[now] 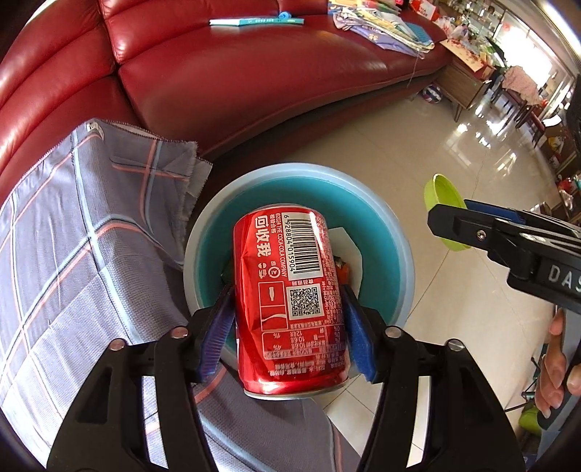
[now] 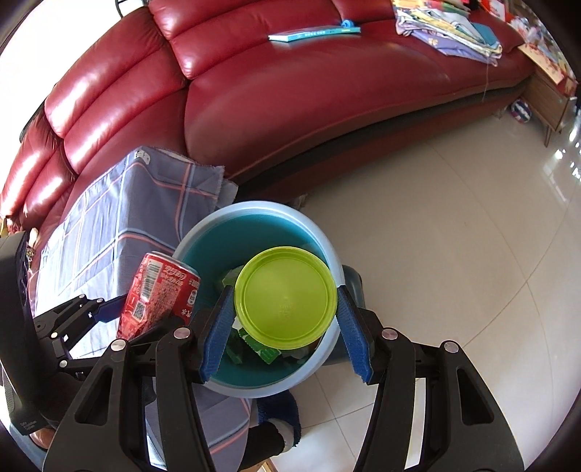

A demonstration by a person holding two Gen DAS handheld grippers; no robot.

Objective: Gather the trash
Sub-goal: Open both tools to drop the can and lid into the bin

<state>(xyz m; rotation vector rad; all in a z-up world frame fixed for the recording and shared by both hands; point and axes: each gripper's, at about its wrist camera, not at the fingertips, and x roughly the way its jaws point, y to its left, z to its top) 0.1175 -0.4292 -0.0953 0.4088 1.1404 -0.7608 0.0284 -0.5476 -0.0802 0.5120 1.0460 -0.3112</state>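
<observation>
A dented red Coca-Cola can [image 1: 287, 287] hangs over the light-blue trash bin [image 1: 301, 170], lying between the blue pads of my left gripper [image 1: 288, 288]. Thin gaps show beside the can, so the pads do not press on it and the jaws stand open. The right wrist view shows the can [image 2: 156, 290] tilted at the bin's rim [image 2: 254, 210]. My right gripper [image 2: 285, 290] is shut on a round lime-green plastic lid [image 2: 285, 296], held above the bin's mouth. Green cartons [image 2: 265, 350] and white paper lie inside the bin.
A red leather sofa [image 2: 290, 109] curves behind the bin, with a book [image 2: 312, 33] and a pile of clothes [image 2: 446, 29] on it. A grey checked cloth [image 1: 72, 236] drapes a surface at left. Glossy tile floor [image 2: 454, 236] lies to the right. A slippered foot [image 2: 279, 414] stands by the bin.
</observation>
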